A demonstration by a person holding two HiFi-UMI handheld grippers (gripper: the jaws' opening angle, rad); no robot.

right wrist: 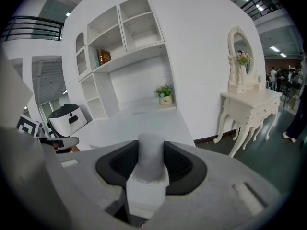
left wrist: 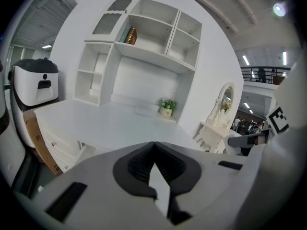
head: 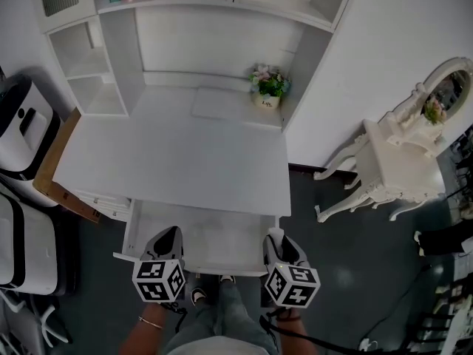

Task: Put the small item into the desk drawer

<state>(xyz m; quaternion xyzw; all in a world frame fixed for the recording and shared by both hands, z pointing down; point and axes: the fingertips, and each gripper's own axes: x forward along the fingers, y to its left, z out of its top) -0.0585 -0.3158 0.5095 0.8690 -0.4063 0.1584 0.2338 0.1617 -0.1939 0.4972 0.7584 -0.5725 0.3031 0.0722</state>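
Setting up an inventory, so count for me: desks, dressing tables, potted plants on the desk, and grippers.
desk: 1
dressing table: 1
potted plant on the desk: 1
grippers: 2, left gripper and right gripper
Total: 5

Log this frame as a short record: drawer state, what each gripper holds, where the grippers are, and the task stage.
drawer: drawer open, pulled out under the desk top
right gripper: right gripper shut on a small grey cylinder
left gripper: left gripper shut, nothing between its jaws
position: both grippers at the drawer's front edge
desk top: flower pot at the back right
task stage: cylinder not yet in the drawer
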